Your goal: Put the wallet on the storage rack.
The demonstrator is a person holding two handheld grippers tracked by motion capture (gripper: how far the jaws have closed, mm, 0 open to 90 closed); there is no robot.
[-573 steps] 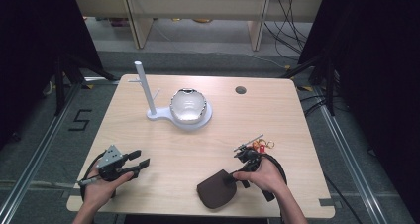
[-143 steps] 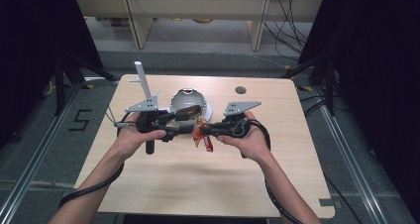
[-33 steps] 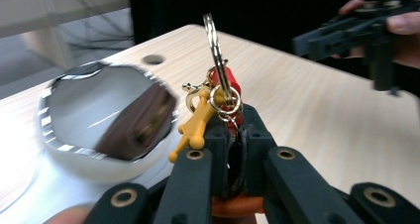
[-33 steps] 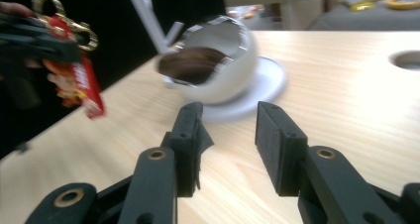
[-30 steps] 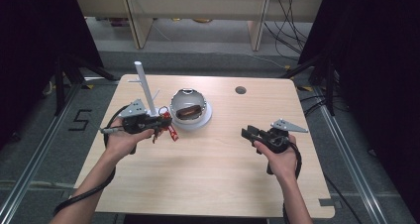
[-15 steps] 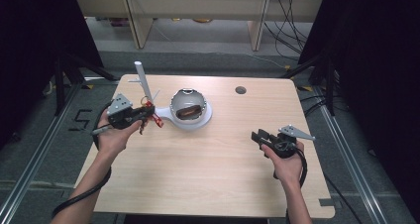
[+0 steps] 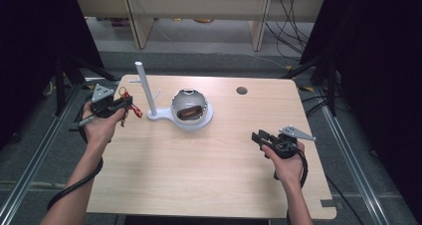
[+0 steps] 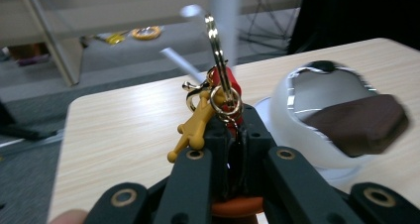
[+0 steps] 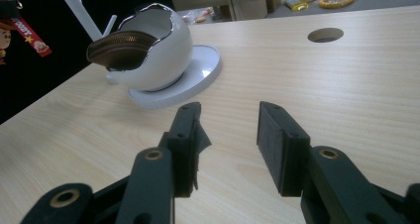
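My left gripper is shut on a keychain with a red strap, gold rings and a yellow figure. It is held above the table's far left edge, left of the white post. In the left gripper view the keychain sticks up from between the closed jaws of the left gripper. A white egg-shaped bowl on the post's base holds a brown zip pouch. My right gripper hovers open and empty at the right, pointing toward the bowl.
A round cable hole lies in the table's far right part. The post has short side pegs. Shelf legs and cables stand on the floor beyond the table. Bare wood stretches between my right gripper and the bowl.
My left hand has carried the keychain leftward and away from the bowl, past the post to the table's left edge. The right hand has stayed almost still, jaws open.
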